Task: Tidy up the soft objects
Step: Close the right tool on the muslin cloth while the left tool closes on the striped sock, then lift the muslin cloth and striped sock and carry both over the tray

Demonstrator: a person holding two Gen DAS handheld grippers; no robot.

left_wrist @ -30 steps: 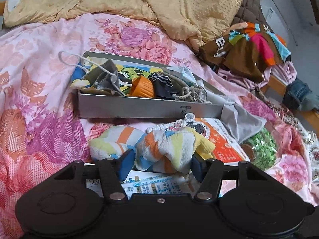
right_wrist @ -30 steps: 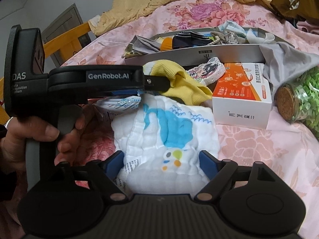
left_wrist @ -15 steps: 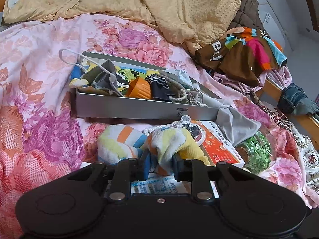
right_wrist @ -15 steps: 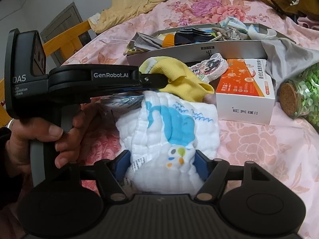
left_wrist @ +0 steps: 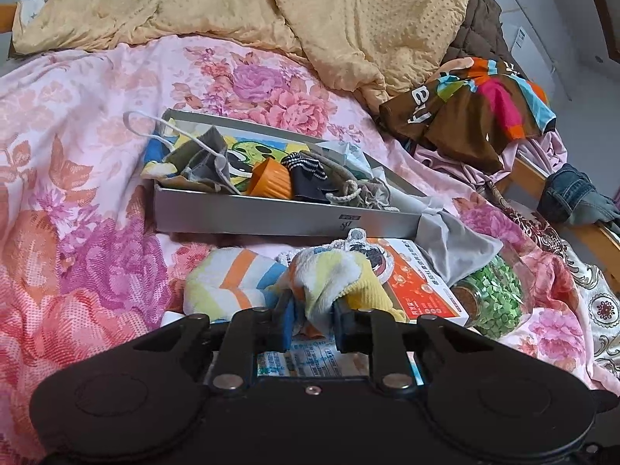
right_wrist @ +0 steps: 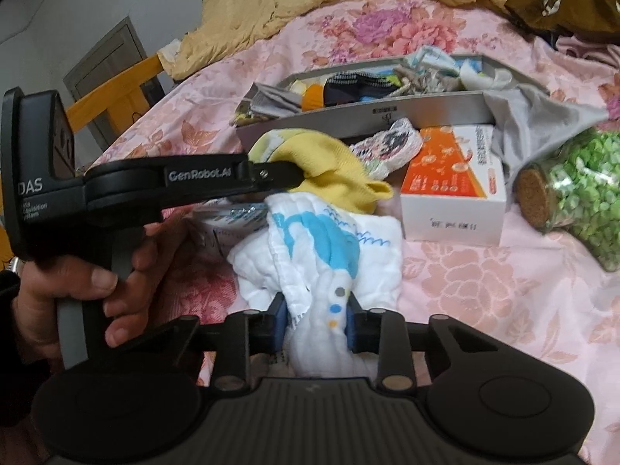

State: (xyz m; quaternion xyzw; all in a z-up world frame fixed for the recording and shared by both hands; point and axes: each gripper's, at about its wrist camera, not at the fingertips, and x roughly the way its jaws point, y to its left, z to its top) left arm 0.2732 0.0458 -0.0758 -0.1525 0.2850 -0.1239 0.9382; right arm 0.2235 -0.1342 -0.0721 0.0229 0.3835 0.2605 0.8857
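A striped terry towel [left_wrist: 232, 283] in yellow, orange and blue lies on the floral bedsheet in front of a shallow grey box [left_wrist: 271, 217]. My left gripper [left_wrist: 312, 310] is shut on a bunched fold of it. In the right wrist view the left gripper [right_wrist: 294, 172] reaches in from the left, its tips buried in the towel's yellow part [right_wrist: 329, 170]. A white muslin cloth [right_wrist: 348, 248] with a blue print lies just below. My right gripper [right_wrist: 316, 310] has its jaws closing, pads pressing the cloth's near fold. The box [right_wrist: 387, 112] holds several socks and small cloths.
An orange-and-white carton [right_wrist: 453, 201] and a corked jar of green bits [right_wrist: 573, 193] lie right of the cloths. A grey cloth [left_wrist: 453, 240] hangs over the box's corner. A printed packet [left_wrist: 306, 356] lies under the towel. A yellow quilt [left_wrist: 310, 7] and clothes [left_wrist: 465, 108] are heaped behind.
Both grippers went from wide apart to closed in: the left onto the striped towel's fold, the right onto the white cloth, which is now pinched narrow. Neither hand shifted noticeably.
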